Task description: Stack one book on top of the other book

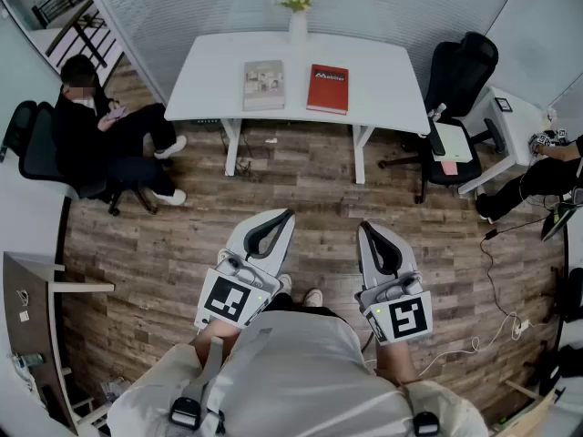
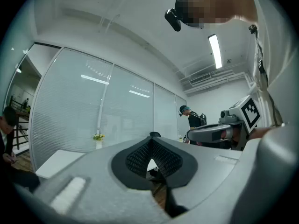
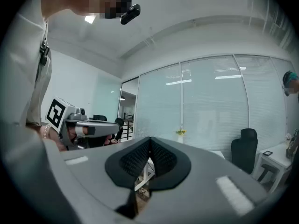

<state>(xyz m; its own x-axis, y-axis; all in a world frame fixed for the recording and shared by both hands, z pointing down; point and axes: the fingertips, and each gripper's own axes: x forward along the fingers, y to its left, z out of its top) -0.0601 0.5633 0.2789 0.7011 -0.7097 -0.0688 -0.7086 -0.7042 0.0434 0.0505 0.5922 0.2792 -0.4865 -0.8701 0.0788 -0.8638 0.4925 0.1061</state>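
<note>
Two books lie side by side on a white table across the room: a beige book on the left and a red book on the right. Both grippers are held level near my body, well short of the table. My left gripper is shut with nothing in it, and my right gripper is shut and empty too. In the left gripper view the jaws meet at their tips; the right gripper view shows the same.
A vase of yellow flowers stands at the table's far edge. A seated person is left of the table. A black office chair and a small white side desk stand at the right. Cables trail over the wooden floor.
</note>
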